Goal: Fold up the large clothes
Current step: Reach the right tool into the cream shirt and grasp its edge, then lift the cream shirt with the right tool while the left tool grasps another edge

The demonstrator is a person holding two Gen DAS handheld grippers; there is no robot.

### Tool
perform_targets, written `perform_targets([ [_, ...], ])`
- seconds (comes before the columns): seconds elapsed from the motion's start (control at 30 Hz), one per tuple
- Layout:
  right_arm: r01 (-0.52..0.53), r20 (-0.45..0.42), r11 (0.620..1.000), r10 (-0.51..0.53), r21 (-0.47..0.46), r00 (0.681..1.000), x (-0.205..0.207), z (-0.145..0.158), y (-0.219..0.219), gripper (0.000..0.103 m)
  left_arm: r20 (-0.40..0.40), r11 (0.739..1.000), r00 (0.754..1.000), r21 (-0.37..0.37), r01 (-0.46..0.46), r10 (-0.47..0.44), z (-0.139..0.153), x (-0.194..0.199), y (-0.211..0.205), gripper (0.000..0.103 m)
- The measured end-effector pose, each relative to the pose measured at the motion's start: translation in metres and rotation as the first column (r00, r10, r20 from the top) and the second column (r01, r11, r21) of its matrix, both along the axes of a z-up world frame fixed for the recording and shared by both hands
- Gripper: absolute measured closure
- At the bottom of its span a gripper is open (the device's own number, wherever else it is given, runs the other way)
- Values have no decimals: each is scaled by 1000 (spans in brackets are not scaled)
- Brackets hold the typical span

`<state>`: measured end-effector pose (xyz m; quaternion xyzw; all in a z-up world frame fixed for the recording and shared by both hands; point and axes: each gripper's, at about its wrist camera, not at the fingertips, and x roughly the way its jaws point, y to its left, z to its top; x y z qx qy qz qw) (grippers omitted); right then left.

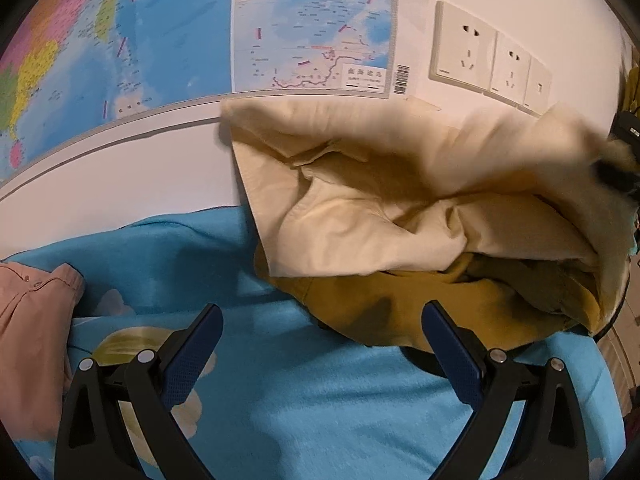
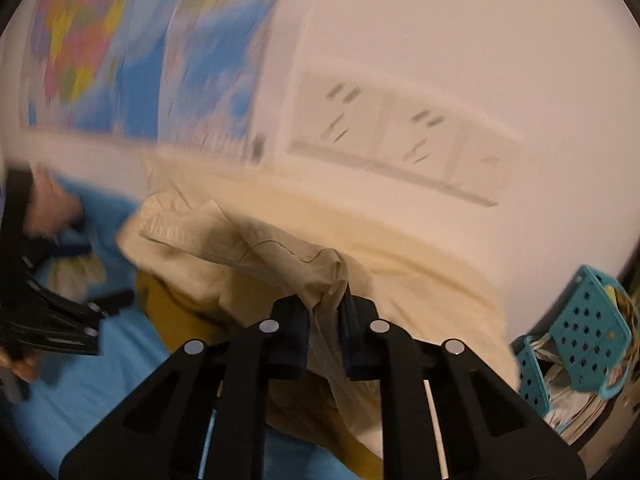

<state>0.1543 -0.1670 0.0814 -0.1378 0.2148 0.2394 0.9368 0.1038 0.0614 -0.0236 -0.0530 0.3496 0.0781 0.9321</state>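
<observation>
The right gripper [image 2: 325, 334] is clamped on a bunched fold of the cream garment [image 1: 400, 216], holding that edge raised above the blue bedsheet [image 1: 304, 400] at the scene's right, close to the white wall with its row of sockets [image 1: 464, 46]. The garment's mustard-yellow lining [image 1: 384, 304] sags onto the sheet beneath it. The left gripper [image 1: 322, 344] hovers near, its fingers spread apart and empty over the sheet, with a pink shirt [image 1: 28, 320] lying at the far left below the wall map [image 1: 160, 32].
</observation>
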Motion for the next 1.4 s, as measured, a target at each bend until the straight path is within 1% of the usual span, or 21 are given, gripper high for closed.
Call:
perform_targets([
  [0.07,-3,-17,1000,3,-3,1000,-2,6,-11,82,1,1000,1000,2,-9,9,0,4,3,7],
  [0.1,-6,-14,999,6,-32,1000,-5,4,-9,70,2,1000,1000,8,-13,13,-1,7,4,7],
  [0.13,-10,3,998,10,-65,1000,-9,3,-4,43,0,1000,1000,14,-17,17,-1,10,5,7],
  [0.2,-38,47,994,43,-101,998,-21,0,8,16,-5,1000,1000,14,-22,23,-3,16,8,7],
  [0.3,-132,49,969,145,-211,988,-29,-19,43,17,-9,999,999,10,-31,32,-4,21,12,7],
  [0.47,-285,0,885,306,-367,952,-36,-59,109,17,-6,999,999,2,-42,42,-6,21,20,7],
  [0.5,-302,-12,863,325,-406,946,-36,-69,119,17,-5,999,999,0,-44,44,-6,20,22,7],
  [0.57,-265,25,825,320,-499,947,-34,-85,135,20,-5,999,999,-2,-51,51,-5,18,25,7],
  [0.6,-258,36,808,325,-530,945,-32,-92,142,28,-5,999,999,-2,-53,53,-5,18,27,7],
  [0.63,-233,60,806,315,-545,947,-29,-94,144,43,-6,998,998,-4,-58,58,-6,17,30,7],
  [0.67,-216,66,813,297,-541,953,-25,-93,145,52,-3,998,998,-7,-63,63,-6,16,31,7],
  [0.7,-233,33,834,287,-500,957,-20,-86,141,75,-2,998,998,-9,-66,66,-6,14,34,7],
  [0.73,-236,23,865,274,-443,961,-16,-75,133,90,0,998,998,-14,-68,68,-6,13,37,7],
  [0.77,-220,43,890,258,-399,965,-16,-60,124,95,4,998,998,-20,-66,67,-6,12,39,7],
  [0.87,-179,97,950,210,-255,973,-16,-12,93,98,18,998,999,-34,-49,50,-5,10,43,7],
  [0.9,-152,119,975,173,-165,978,-16,16,73,98,24,999,999,-40,-36,37,-5,10,42,7],
  [1.03,-100,156,995,94,28,983,-6,83,19,99,70,997,997,-71,39,-34,-5,6,34,7],
  [1.1,-77,161,994,65,74,985,-5,103,-4,99,86,993,994,-91,80,-72,-7,5,26,7],
  [1.17,-69,149,990,50,125,988,-3,116,-24,99,87,992,992,-77,102,-95,-8,7,17,7],
  [1.33,-66,132,982,43,176,990,-1,124,-42,99,124,988,982,-41,146,-140,-7,13,-7,7],
  [1.4,-60,138,981,34,185,990,-4,124,-51,99,127,987,979,37,154,-158,-8,22,-22,7],
])
